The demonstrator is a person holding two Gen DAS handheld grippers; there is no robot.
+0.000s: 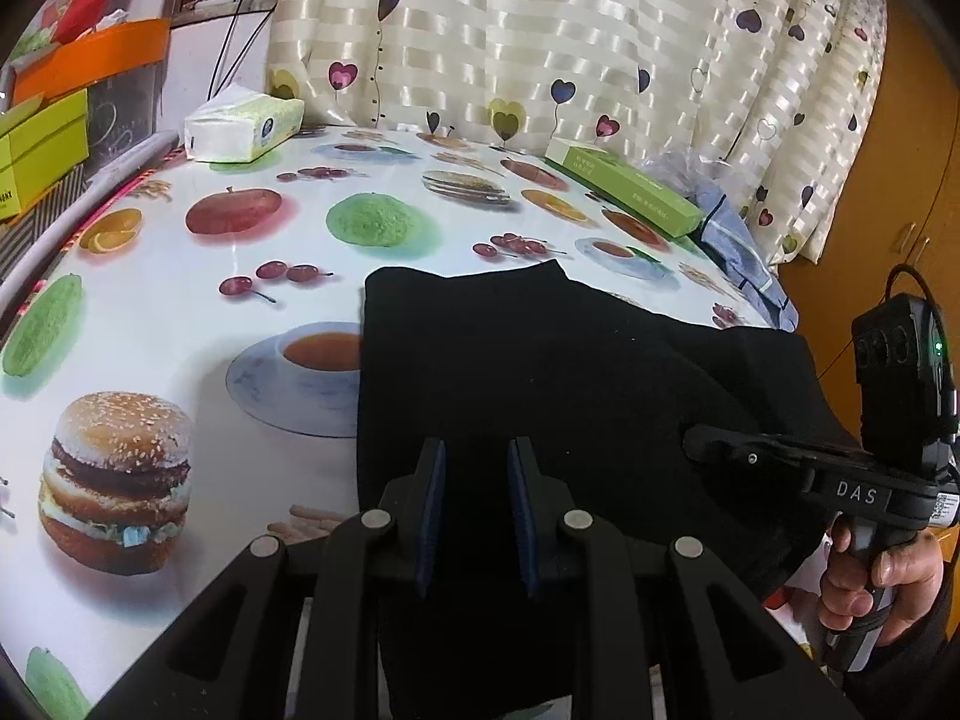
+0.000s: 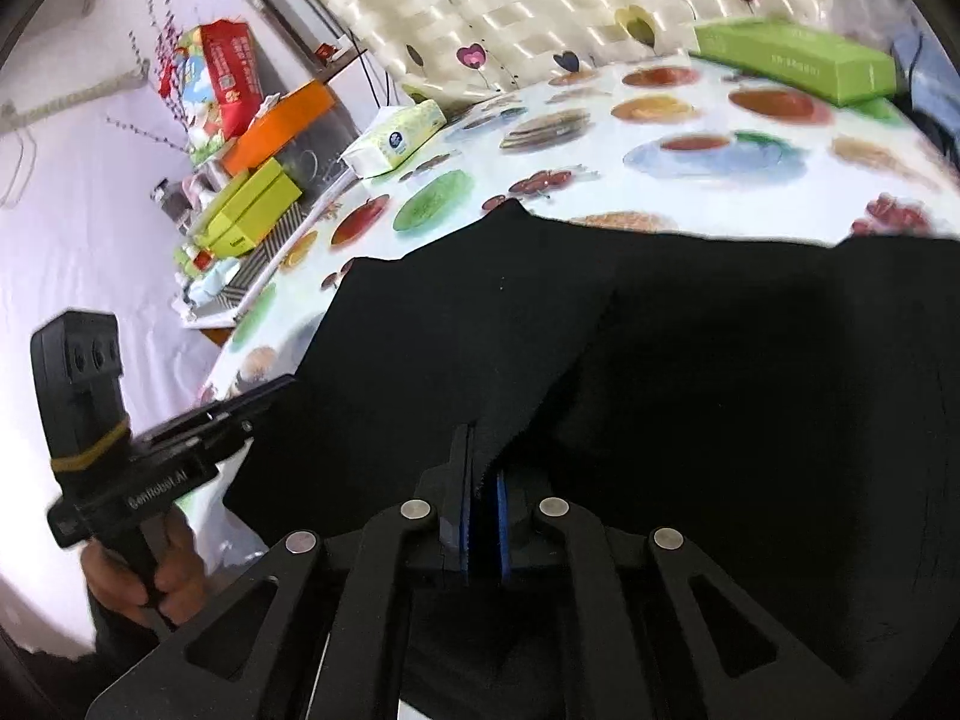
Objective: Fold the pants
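Black pants point(image 1: 540, 372) lie on the food-print tablecloth point(image 1: 180, 276), partly folded, with their near part hanging off the table edge. My left gripper point(image 1: 477, 450) is open just above the pants' near part, with nothing between its blue pads. My right gripper point(image 2: 483, 462) is shut on a lifted fold of the pants point(image 2: 690, 360); the cloth rises out of its jaws. The right gripper also shows in the left wrist view point(image 1: 696, 438), reaching in from the right over the pants. The left gripper shows at the left of the right wrist view point(image 2: 270, 390).
A tissue pack point(image 1: 243, 126) sits at the table's back left. A long green box point(image 1: 624, 186) and a blue cloth point(image 1: 744, 252) lie at the back right. A heart-print curtain point(image 1: 570, 30) hangs behind. Boxes point(image 1: 42, 150) are stacked left of the table.
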